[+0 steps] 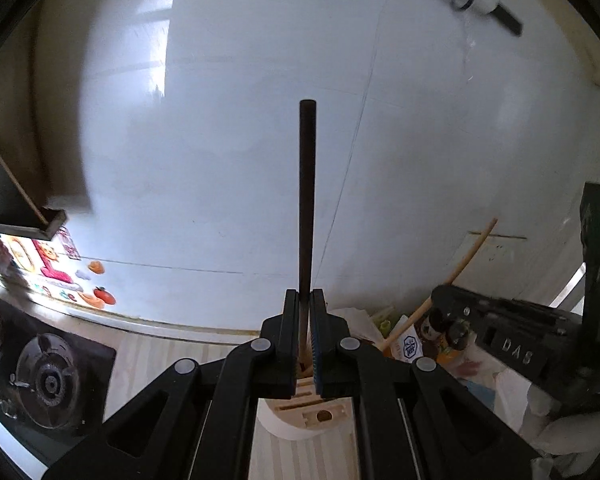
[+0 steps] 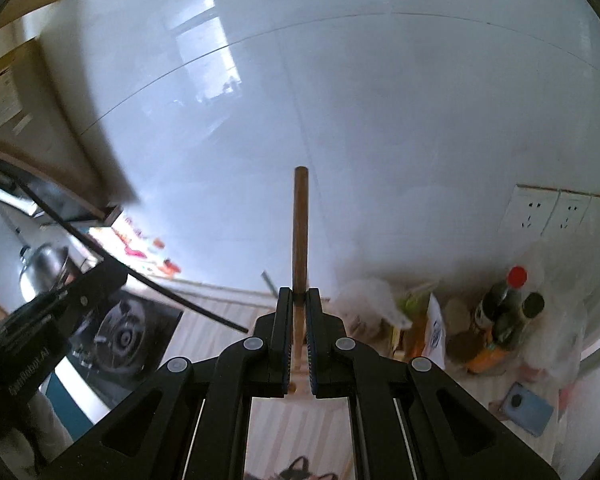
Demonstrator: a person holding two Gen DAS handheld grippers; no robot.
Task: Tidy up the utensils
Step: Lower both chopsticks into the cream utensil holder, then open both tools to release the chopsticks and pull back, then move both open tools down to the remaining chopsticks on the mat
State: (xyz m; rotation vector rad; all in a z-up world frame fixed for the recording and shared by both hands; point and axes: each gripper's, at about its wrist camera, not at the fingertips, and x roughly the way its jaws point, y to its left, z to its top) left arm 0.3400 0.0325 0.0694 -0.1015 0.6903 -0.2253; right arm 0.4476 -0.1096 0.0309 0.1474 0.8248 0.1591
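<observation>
The left gripper (image 1: 304, 336) is pinching a dark stick (image 1: 307, 200), the right gripper (image 2: 299, 336) a wooden handle (image 2: 301, 232). Both utensils are standing tall above the fingers, so either could be tipping or missing a slot in the holder (image 1: 312, 412).

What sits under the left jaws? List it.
Under the left gripper, shut on a dark handle, a round wooden utensil holder shows slots and one round hole. The handle's lower end and most of the holder are covered by the jaws.

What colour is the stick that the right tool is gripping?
Light brown, like plain wood. The wooden stick shows best in the right wrist view.
</observation>
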